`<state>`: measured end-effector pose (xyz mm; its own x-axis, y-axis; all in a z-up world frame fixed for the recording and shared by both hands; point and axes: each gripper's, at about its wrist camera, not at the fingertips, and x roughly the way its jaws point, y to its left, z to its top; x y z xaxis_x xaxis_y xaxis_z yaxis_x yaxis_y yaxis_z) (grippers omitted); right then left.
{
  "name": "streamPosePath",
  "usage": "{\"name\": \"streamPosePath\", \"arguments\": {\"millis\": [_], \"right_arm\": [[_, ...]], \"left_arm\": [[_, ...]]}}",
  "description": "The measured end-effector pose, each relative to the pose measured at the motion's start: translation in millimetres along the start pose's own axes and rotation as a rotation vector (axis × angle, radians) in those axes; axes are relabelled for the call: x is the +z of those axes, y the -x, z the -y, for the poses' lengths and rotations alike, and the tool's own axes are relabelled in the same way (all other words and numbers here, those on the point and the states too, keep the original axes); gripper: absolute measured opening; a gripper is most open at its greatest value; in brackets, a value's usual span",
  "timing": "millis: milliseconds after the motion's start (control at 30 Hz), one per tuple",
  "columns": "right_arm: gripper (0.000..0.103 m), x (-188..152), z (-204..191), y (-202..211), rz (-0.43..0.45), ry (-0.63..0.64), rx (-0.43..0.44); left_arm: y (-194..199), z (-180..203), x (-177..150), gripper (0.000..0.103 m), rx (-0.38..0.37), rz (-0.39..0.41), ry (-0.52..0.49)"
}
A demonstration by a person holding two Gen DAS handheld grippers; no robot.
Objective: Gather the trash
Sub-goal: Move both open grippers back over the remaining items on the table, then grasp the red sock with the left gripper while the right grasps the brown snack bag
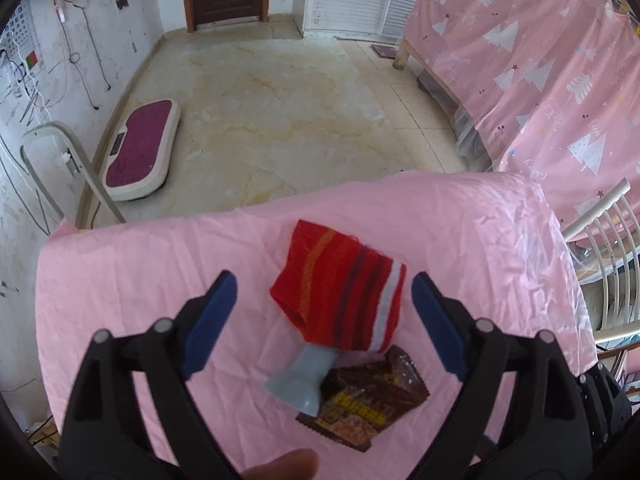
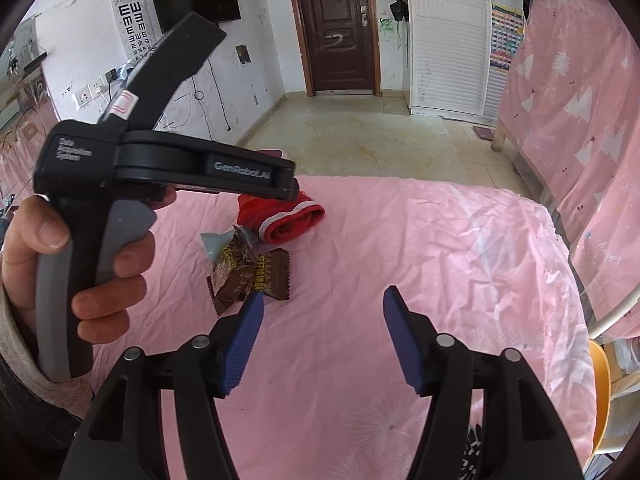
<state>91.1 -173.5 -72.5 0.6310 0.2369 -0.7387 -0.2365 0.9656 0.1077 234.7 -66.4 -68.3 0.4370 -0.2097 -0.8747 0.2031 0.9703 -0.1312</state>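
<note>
The brown snack wrapper (image 1: 362, 410) is lying on the pink tabletop (image 1: 140, 280), a little toward its near edge and left of the middle as the right wrist view shows it. In that view it is looking like two crumpled wrappers (image 2: 250, 276) lying together, one partly over the other. A light blue funnel-shaped piece (image 1: 298, 380) is touching the wrapper on the far side, and its narrow end is going under a red striped sock (image 1: 340, 288), which is lying just beyond, toward the far edge. The left gripper (image 1: 324, 320) is hovering above these things with its blue pads (image 1: 210, 324) spread wide apart, grasping nothing; the sock and the funnel piece are showing between them. The person's left hand (image 2: 60, 272) is holding the grey handle of this gripper. The right gripper (image 2: 323, 344) is also released, its pads well apart over bare cloth, with the left pad (image 2: 244, 344) just beside the wrapper. Beyond the tabletop, a tiled floor (image 1: 280, 100) and a dark door (image 2: 336, 24) are showing.
</note>
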Motion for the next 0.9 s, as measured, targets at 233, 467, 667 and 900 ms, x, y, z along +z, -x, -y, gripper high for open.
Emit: {"name": "streamPosePath", "arguments": {"millis": [233,467,667,900], "right_arm": [[0.054,1,-5,-5,-0.009,0.015,0.009],[0.054,3,-14,-12,-0.020,0.031,0.026],[0.054,7,-26,-18,-0.023,0.061,0.048],[0.054,15,-39,-29,-0.018,0.082,0.097]], "left_arm": [[-20,3,-1,0.075,-0.027,-0.051,-0.001],[-21,5,-3,0.031,-0.060,-0.058,-0.025],[-11,3,-3,0.021,-0.071,-0.023,-0.021],[16,-12,4,0.021,-0.082,0.053,0.021]]}}
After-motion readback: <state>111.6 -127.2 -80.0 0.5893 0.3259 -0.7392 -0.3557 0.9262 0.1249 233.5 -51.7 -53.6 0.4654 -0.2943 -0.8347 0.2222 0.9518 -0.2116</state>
